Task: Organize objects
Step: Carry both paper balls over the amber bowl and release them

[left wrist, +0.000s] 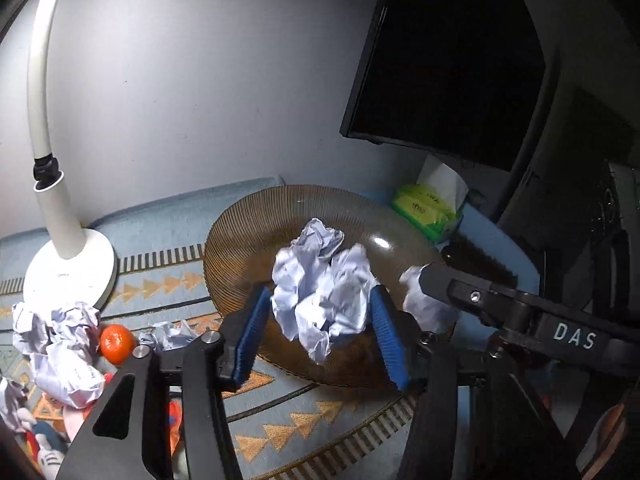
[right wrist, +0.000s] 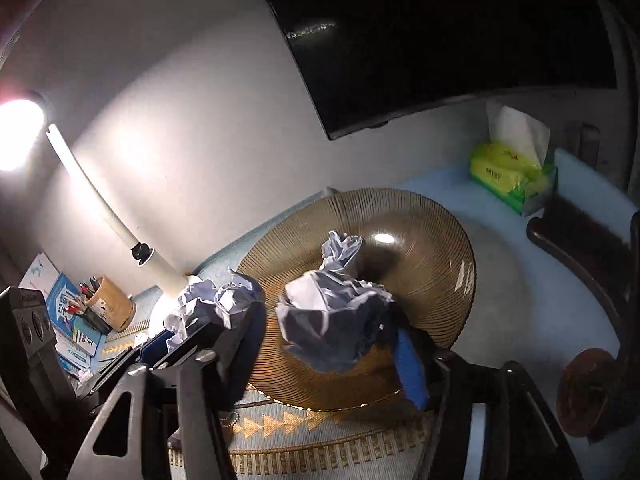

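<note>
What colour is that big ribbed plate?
The plate is see-through amber-brown glass with fine ribs fanning out to its rim, clearest in the right wrist view.

Glossy ribbed amber glass plate [left wrist: 248, 232], crumpled matt paper ball [left wrist: 320, 292], woven cloth mat [left wrist: 168, 220]

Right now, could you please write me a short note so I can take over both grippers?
Left gripper: open, above the brown plate, with a crumpled paper ball between its pads, apparently not pinched.
Right gripper: open beside it, also over the plate, with a second paper ball between its fingers.
Done: these two balls have been brought to the plate; a smaller piece seems to lie on it already.
Left: loose paper balls by the lamp base, one more beside the orange fruit, and toys at the lower left edge.
</note>
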A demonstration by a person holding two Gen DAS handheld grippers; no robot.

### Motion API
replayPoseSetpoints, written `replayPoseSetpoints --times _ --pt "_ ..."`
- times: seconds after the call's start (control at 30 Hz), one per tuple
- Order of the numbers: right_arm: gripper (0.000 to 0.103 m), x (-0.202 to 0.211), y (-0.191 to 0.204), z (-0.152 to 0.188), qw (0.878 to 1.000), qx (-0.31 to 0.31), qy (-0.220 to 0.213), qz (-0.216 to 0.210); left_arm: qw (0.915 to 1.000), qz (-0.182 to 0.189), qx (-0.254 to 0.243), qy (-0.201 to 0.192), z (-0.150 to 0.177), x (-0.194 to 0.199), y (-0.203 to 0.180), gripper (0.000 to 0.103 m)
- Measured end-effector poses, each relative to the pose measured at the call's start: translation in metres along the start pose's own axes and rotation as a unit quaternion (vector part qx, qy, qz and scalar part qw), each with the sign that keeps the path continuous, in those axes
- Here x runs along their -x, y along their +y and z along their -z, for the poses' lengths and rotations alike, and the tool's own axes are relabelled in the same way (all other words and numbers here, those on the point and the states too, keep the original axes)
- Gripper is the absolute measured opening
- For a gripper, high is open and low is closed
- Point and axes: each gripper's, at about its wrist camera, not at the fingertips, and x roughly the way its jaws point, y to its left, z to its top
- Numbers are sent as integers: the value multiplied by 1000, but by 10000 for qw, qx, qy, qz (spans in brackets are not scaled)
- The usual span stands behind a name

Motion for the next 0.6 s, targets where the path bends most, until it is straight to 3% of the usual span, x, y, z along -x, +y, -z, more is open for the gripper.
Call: replayPoseSetpoints --times 0.17,0.33,0.6 --pt "72 -1 -7 12 9998 -49 20 177 9999 56 83 52 12 6 4 62" --pt "72 15 6 26 9999 91 -37 25 9999 80 106 -34 24 30 1 62" --pt "72 28 61 58 9973 428 54 -597 9988 -218 207 -398 46 97 15 62"
